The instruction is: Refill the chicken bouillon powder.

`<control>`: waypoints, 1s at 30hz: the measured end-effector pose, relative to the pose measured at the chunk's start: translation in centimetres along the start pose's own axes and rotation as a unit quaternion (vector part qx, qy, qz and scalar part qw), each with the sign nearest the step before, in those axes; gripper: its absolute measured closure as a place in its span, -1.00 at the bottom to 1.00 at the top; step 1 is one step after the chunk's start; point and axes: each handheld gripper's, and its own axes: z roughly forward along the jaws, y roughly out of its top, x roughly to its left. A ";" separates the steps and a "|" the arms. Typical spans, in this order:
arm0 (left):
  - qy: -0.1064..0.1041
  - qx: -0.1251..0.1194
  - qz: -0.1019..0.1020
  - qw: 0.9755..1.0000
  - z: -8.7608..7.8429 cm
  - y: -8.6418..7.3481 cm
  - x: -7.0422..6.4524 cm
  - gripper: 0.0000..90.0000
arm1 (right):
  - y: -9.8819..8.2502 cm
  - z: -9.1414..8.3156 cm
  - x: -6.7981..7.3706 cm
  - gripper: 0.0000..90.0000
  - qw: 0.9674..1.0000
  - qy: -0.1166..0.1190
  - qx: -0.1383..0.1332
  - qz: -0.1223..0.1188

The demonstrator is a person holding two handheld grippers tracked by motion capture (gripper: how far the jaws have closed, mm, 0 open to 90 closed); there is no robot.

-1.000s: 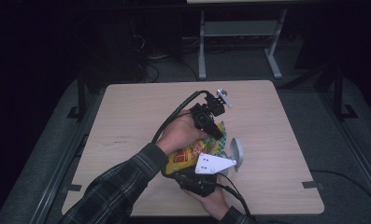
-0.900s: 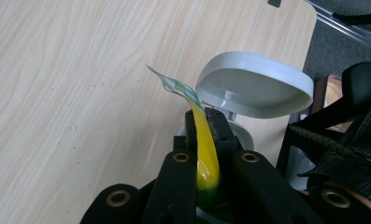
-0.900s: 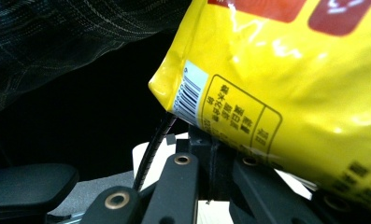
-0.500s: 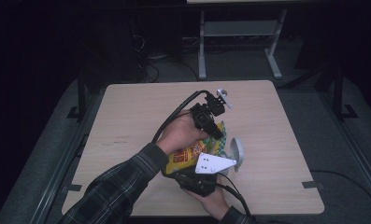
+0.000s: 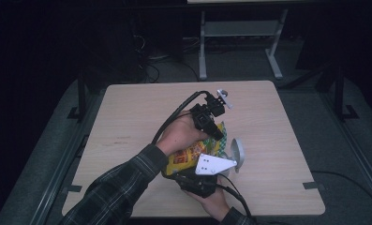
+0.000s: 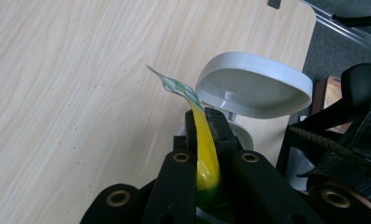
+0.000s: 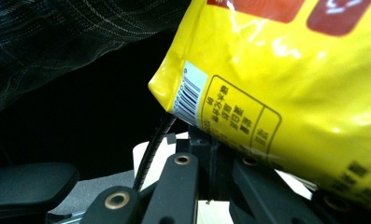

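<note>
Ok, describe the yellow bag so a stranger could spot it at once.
Start at the wooden table; near its front edge, two hand-held grippers meet. Between them sits the yellow bag, beside a grey lidded container. It alone is glossy yellow with red label patches, a barcode and a green-checked top edge.

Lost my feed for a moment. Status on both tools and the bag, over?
Left tool shut on yellow snack bag, pinching its top edge. Right tool shut at bag's lower edge; grip on it unclear. Grey flip-lid bin open right beside bag.
</note>
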 end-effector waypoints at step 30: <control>-0.001 0.000 -0.001 1.000 0.1 -0.2 0.0 0.99 | -0.2 0.1 0.0 1.00 1.000 0.004 0.002 0.002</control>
